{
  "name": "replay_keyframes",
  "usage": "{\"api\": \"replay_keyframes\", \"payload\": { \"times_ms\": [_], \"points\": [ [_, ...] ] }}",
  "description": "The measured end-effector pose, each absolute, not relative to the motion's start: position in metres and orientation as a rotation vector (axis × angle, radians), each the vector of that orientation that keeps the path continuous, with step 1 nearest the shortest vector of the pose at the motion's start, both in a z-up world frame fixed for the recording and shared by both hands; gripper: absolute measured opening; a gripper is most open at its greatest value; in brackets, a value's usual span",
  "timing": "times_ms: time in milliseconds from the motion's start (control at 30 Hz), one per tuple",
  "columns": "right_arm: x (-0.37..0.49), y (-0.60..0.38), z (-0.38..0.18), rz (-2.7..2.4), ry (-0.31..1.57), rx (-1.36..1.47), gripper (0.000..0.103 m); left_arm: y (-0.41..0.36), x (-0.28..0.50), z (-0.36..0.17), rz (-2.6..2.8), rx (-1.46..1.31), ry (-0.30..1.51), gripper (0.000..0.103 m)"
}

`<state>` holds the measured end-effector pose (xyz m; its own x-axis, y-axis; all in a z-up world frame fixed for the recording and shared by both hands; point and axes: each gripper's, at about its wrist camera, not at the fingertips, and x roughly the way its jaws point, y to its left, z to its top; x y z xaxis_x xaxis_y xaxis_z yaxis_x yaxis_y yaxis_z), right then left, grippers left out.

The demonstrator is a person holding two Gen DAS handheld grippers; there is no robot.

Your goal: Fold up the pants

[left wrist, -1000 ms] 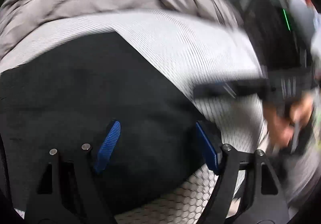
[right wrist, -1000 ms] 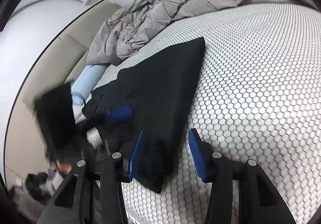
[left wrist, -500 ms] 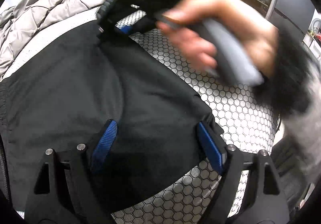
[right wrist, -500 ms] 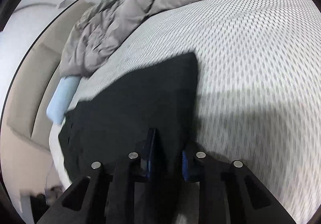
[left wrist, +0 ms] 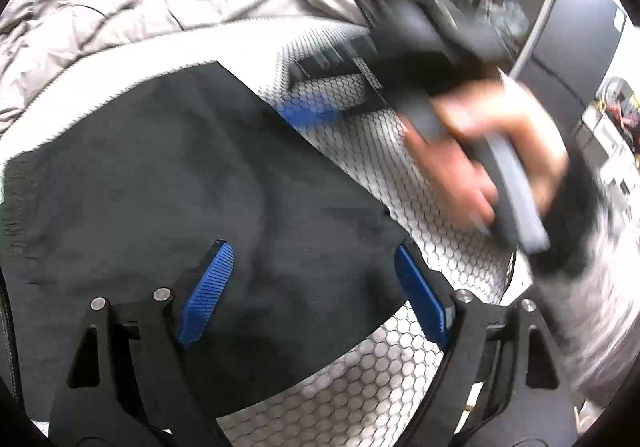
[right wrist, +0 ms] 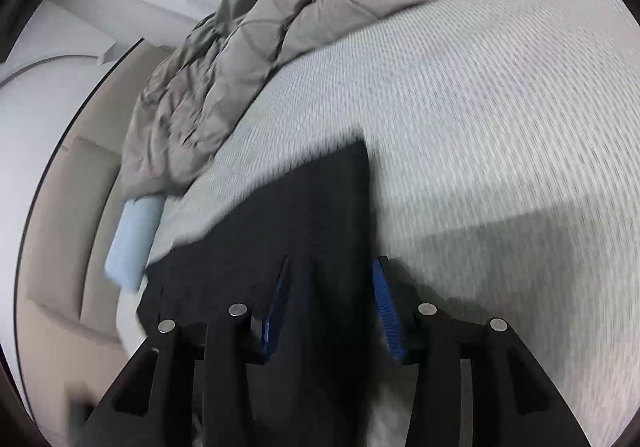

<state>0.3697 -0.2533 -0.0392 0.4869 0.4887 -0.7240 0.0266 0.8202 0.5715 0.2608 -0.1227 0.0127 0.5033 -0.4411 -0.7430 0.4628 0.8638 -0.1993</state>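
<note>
Black pants [left wrist: 192, 183], folded flat, seemingly smooth, on honeycomb-patterned mattress [left wrist: 400, 387]

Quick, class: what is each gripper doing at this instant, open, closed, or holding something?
Left gripper: open, holding nothing, over the black pants.
Right gripper: open, jaws astride the pants' edge, gripping nothing.

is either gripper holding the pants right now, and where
Nothing is held. The left gripper and right gripper both have jaws open above the black pants, the right one near their edge.
</note>
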Motion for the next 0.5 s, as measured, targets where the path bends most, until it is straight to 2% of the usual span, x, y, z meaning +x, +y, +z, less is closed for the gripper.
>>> {"api": "replay_keyframes", "payload": {
  "times_ms": [33, 67, 167, 333, 500],
  "points": [
    [0.356, -0.253, -0.044, 0.285, 1.072, 0.572, 0.037, -0.115, 0.262, 0.016, -0.531, 0.02, 0.879, 0.081],
    [0.341, -0.256, -0.049, 0.291, 1.079, 0.631, 0.027, -0.106, 0.263, 0.018, -0.513, 0.011, 0.872, 0.081],
    [0.321, -0.255, -0.048, 0.285, 1.034, 0.634, 0.015, -0.071, 0.273, 0.02, -0.428, -0.031, 0.864, 0.081],
    [0.335, -0.232, -0.024, 0.146, 0.983, 0.368, 0.014, -0.013, 0.282, 0.012, -0.249, -0.055, 0.84, 0.081],
    [0.288, -0.21, 0.01, 0.15, 0.85, 0.222, 0.017, 0.006, 0.287, 0.004, -0.286, -0.053, 0.806, 0.081]
  ]
}}
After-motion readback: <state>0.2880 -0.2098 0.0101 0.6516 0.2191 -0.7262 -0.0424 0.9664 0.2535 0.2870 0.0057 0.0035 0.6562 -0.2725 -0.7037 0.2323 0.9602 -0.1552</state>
